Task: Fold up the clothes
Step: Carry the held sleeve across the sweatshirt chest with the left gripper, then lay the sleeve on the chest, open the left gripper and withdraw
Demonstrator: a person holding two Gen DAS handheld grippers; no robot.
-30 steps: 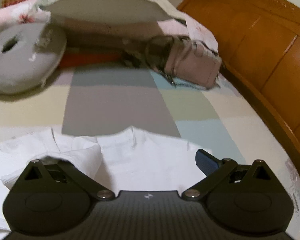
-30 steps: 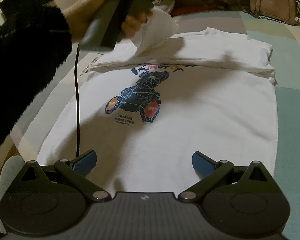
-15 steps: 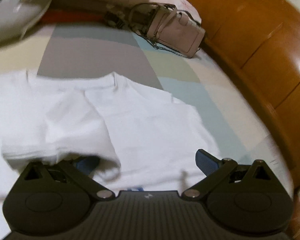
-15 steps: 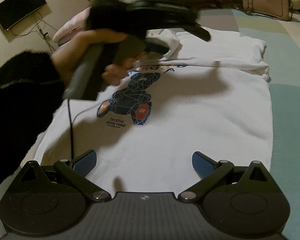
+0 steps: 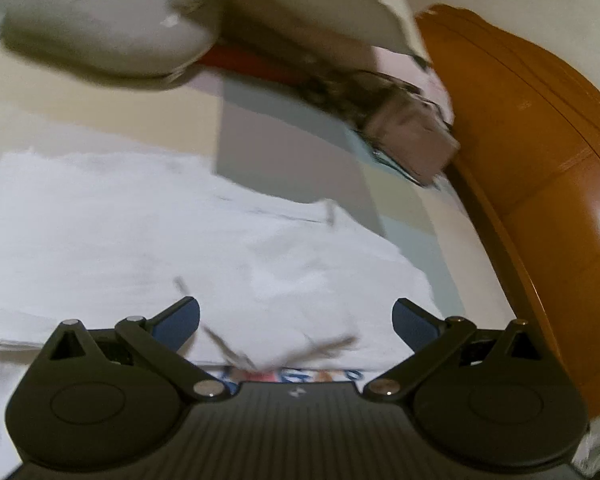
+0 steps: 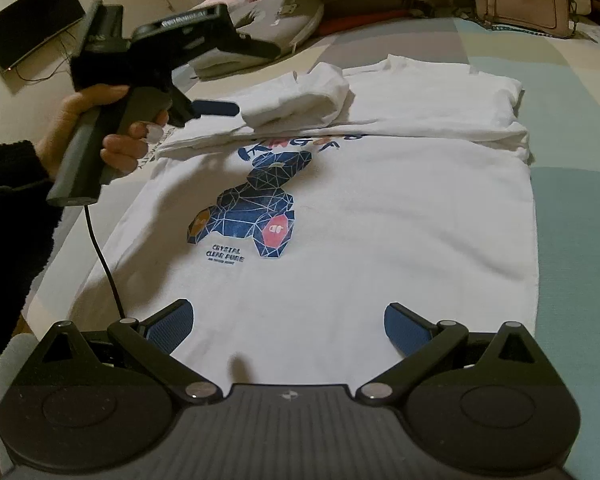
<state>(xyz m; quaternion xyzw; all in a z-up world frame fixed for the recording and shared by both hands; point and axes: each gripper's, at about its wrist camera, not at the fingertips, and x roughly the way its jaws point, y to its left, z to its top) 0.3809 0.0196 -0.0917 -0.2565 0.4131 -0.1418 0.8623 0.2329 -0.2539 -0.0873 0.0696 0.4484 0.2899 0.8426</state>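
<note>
A white T-shirt [image 6: 380, 216] with a blue geometric bear print lies flat on the bed. Its top part is folded down over the lettering, and a bunched sleeve [image 6: 308, 96] rests on that fold. My left gripper [image 6: 256, 80], held in a hand, hovers open just left of the sleeve with nothing in it. In its own blurred view the left gripper [image 5: 296, 316] stands open over the shirt's [image 5: 180, 248] folded top. My right gripper [image 6: 288, 320] is open and empty above the shirt's near hem.
A pink handbag [image 6: 520, 0] lies at the head of the bed beside a wooden headboard [image 5: 540, 160]. A grey pillow [image 5: 100, 28] sits beyond the shirt. A cable [image 6: 104, 256] hangs from the left gripper. A dark screen [image 6: 28, 20] is on the left wall.
The left gripper has let go of the sleeve, which now lies on the folded top, and has drawn back to the left. The right gripper has barely moved.
</note>
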